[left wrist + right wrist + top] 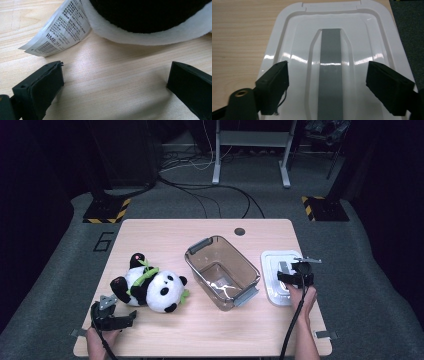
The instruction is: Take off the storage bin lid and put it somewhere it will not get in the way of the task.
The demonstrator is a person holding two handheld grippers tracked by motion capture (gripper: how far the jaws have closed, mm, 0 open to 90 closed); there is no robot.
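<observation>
White lid [332, 62], glossy, with one grey strip down its middle, lay flat at tabletop [200, 330] right edge, beneath wide, empty right tongs [296, 279]. Left tongs [122, 321] gaped wide near one panda plush [150, 287], its price tag [60, 30] readable up close. One clear bin [222, 270] between.

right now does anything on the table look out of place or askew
Nothing is spilled or broken. The clear bin sits at a slant to the table edges, empty, with its white lid lying flat beside it rather than on it. The panda plush lies on its side, its printed tag splayed on the wood.
</observation>
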